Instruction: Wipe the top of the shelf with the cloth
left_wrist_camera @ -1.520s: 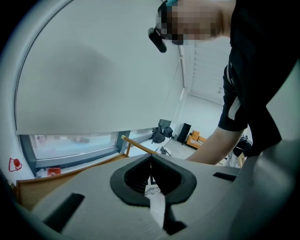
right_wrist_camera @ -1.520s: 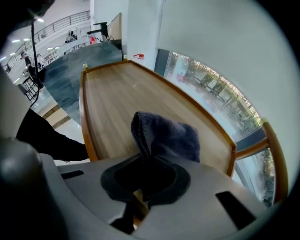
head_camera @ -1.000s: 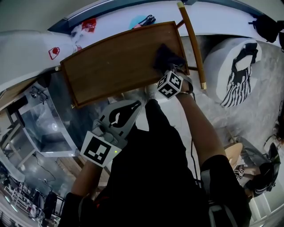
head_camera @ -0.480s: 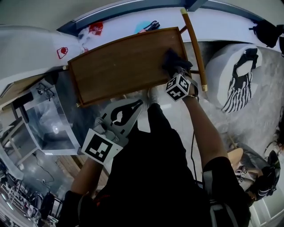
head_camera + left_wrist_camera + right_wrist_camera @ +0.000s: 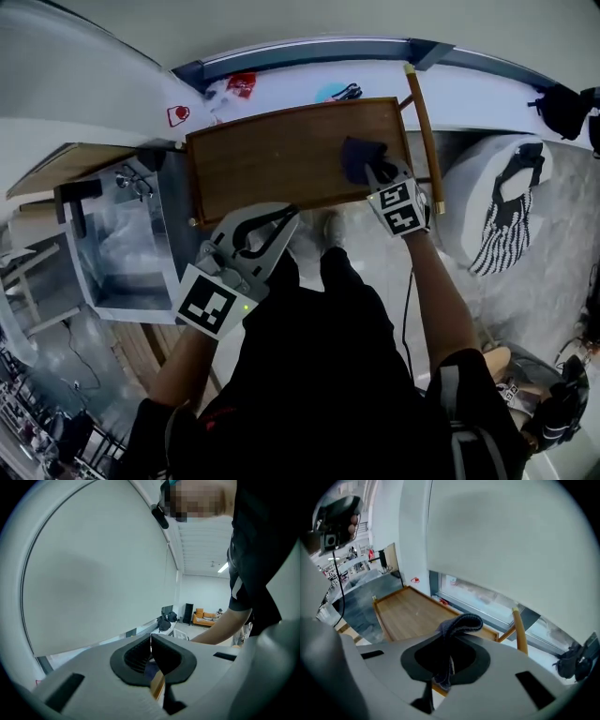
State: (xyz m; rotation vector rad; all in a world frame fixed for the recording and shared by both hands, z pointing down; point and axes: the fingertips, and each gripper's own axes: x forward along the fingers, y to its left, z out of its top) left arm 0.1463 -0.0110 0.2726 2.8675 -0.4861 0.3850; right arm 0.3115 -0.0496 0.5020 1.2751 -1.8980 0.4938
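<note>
Our right tongs (image 5: 448, 658) pinch the dark blue-grey fabric cloth (image 5: 460, 623), which sits bunched at the right end of the brown wooden shelf top (image 5: 272, 159). We hold our left tongs (image 5: 151, 645) pressed together with nothing between them, near the shelf's front edge. A yellow wooden pole (image 5: 424, 141) runs beside the shelf's right end

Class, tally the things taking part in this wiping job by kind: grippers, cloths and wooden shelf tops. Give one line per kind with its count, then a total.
Grippers: 2 (left gripper, right gripper)
Cloths: 1 (dark cloth, clamped in the right gripper)
Wooden shelf tops: 1 (wooden shelf top)
Total: 4
</note>
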